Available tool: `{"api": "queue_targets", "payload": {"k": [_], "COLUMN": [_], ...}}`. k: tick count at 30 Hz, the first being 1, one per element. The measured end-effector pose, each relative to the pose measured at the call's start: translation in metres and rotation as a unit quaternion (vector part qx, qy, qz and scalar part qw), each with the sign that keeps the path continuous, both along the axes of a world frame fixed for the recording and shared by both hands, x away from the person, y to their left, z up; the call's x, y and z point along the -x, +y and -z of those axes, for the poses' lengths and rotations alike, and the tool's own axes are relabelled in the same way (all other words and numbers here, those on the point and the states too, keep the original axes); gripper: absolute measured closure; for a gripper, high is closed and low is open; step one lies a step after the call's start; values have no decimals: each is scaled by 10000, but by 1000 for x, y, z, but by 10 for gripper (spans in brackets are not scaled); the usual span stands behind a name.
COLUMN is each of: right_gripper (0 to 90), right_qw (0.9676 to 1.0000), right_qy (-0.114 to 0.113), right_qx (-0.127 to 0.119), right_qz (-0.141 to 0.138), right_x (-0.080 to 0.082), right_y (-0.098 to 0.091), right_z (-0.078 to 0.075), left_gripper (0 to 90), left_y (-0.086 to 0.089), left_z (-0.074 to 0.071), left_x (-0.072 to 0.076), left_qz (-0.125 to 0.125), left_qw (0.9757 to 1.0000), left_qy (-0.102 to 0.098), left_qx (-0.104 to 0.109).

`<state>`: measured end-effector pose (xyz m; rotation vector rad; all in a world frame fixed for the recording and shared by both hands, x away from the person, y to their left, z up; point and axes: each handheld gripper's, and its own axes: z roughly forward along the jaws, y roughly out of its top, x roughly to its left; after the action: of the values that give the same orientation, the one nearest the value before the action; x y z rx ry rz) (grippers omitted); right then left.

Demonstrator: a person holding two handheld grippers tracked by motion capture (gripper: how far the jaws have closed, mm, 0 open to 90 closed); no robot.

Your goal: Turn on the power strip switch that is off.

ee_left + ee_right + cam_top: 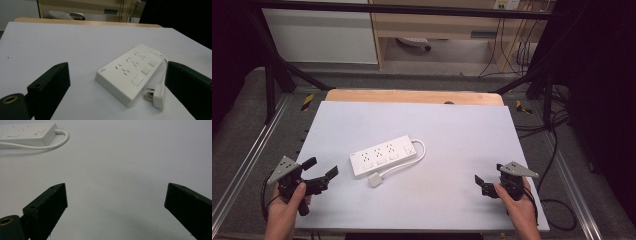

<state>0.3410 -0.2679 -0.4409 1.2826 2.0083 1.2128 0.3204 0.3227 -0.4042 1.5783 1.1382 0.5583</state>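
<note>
A white power strip (383, 155) with three sockets lies at an angle on the white table top (462, 125), left of centre. Its cable (418, 151) loops round the far end and runs back to the white plug (375, 180), which lies at the strip's near side. My left gripper (322, 167) is open at the near left, pointing at the strip (132, 72) and plug (157, 96) with nothing between its jaws. My right gripper (488, 175) is open at the near right over bare table, far from the strip (27, 133) and cable (53, 144).
A wooden edge (412, 96) borders the table top at the far side. Black frame bars (272, 75) and metal rails (247, 160) stand at the sides. Loose cables (557, 145) lie on the floor at the right. Cabinets (437, 25) stand behind.
</note>
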Motion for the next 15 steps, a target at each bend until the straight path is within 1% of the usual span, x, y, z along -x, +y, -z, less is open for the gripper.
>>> {"api": "queue_targets", "payload": {"k": [4,10,15], "right_gripper": [47,47,45], "right_qw": [10000,10000,10000], "right_qy": [12,34,53], "right_qx": [-9,-24,-60], "right_qz": [9,-8,18], "right_x": [0,0,0], "right_y": [0,0,-1], "right_z": [0,0,0], "left_gripper": [65,63,63], "left_y": [1,-1,-2], "left_z": [-2,-6,-8], "left_x": [0,1,1], "left_qz": [-39,-15,-1], "left_qw": [10000,9998,9997], "left_qy": [-38,-188,-223], "left_qx": [56,89,80]}}
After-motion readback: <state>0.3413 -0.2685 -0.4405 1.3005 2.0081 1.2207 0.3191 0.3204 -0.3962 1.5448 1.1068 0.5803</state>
